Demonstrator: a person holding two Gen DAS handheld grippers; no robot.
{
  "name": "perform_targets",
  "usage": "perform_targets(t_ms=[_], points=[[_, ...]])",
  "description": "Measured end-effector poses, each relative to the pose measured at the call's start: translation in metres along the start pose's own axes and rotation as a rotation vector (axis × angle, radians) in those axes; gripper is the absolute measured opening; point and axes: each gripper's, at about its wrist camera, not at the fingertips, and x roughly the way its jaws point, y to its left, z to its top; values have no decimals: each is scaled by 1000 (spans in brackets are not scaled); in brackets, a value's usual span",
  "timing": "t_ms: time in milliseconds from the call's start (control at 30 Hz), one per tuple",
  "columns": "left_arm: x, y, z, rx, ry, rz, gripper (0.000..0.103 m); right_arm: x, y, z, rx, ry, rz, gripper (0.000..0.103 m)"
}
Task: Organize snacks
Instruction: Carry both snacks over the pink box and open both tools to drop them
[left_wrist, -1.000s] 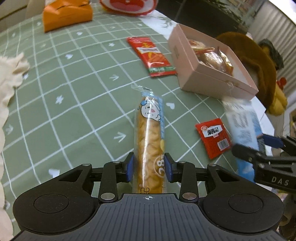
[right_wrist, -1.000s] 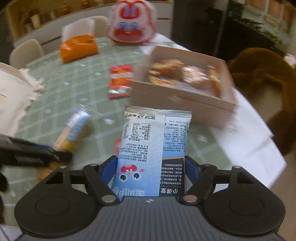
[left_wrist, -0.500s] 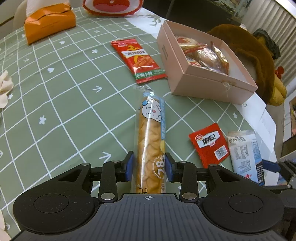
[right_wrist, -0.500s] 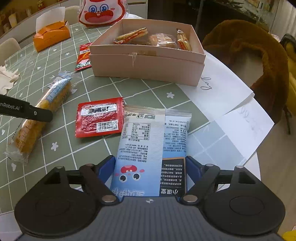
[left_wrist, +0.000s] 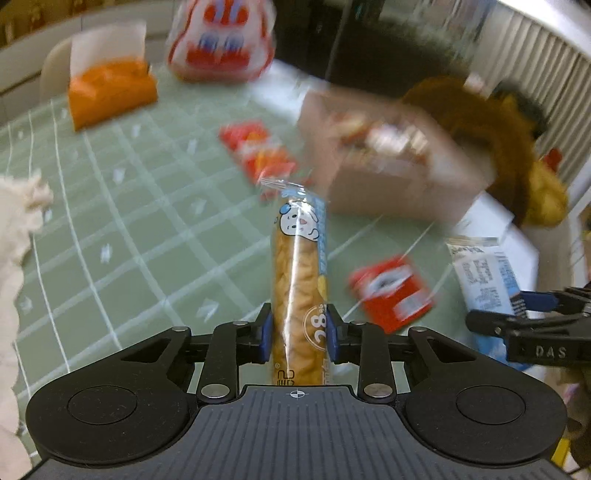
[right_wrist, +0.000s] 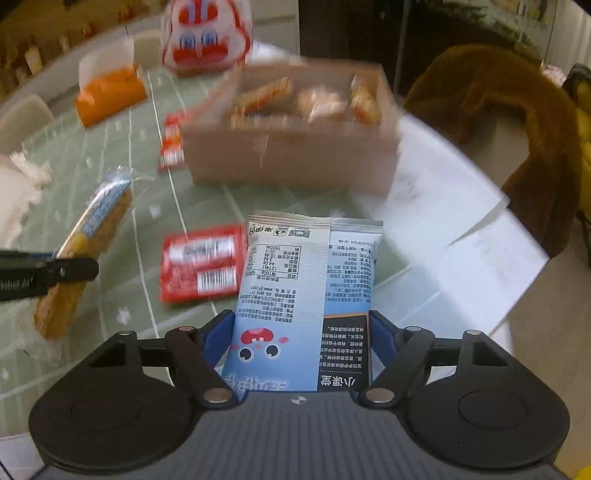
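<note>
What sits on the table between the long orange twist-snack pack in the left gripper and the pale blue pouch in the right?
A flat red sachet with a barcode lies on the green tablecloth between the long twist-snack pack and the pale blue pouch; both wrist views show it.

Table (left_wrist: 155, 229): covered by a green cloth with white grid lines
Chair (right_wrist: 517, 122): draped in brown fur, beside the table
Window blinds (left_wrist: 535, 62): seen at upper right

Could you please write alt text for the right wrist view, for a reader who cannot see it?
The right gripper holds a blue snack packet between its fingers above a green checked table. Ahead sits an open pink box of snacks, blurred by motion. To the left lie a red sachet and a long biscuit pack held by the left gripper.
</note>
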Motion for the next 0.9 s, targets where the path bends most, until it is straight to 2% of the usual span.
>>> perform_targets(t_ms=[67,167,200,267,367,500,600,700,800,867,900], points=[[-29,-11,29,10,-104,-63,32,-33,-8,21,-14,-104,-5,77],[-75,-30,93,54,-287,-166,33,-90,-21,68,-24,-296,-40,77],[-84,-34,113,54,-322,-201,33,-110,-26,85,-17,-359,-36,77],[-90,-42,149,37,-355,-252,33,-142,-37,116,7,-451,-20,78],[-65,-54,190,7,-308,-283,34,-167,-48,149,30,-528,-30,78],[3,-57,208,-53,-187,-341,33,-165,-53,172,20,-532,-91,78],[63,-62,208,-53,-105,-353,34,-145,-59,179,25,-488,-128,78],[133,-57,200,-47,13,-363,35,-112,-62,185,65,-408,-132,78],[136,-26,190,-124,-18,-355,35,-76,-62,195,83,-322,-121,78],[124,0,189,-184,-47,-357,35,-59,-57,201,75,-305,-126,78],[115,13,189,-205,-67,-335,35,-52,-54,203,76,-301,-117,78]])
